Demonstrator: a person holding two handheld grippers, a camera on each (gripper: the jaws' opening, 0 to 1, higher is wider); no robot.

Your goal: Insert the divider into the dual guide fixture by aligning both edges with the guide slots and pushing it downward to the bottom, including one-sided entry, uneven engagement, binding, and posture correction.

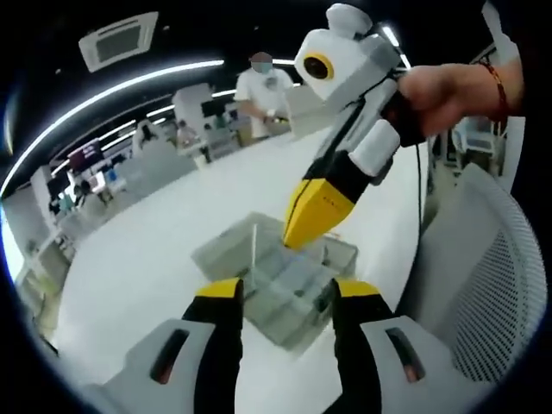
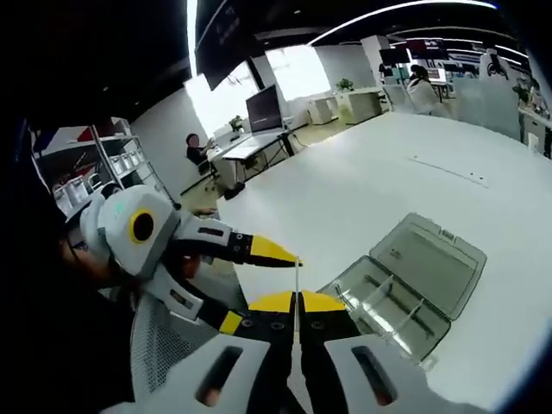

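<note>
Across the left gripper view, the left tongs (image 1: 285,297) are seen spread open and empty above the clear fixture box (image 1: 276,280) on the white worktop (image 1: 138,267). The right tongs (image 1: 302,226) are brought down from above, closed on the thin divider (image 1: 255,246), presumably to line its edges up with the slots.

Over in the right gripper view, the right tongs (image 2: 296,302) are clamped on the divider (image 2: 297,280), held upright and well short of the fixture box (image 2: 405,289), whose lid lies open. The left tongs (image 2: 263,250) are parked alongside. No readable writing is made out.
</note>
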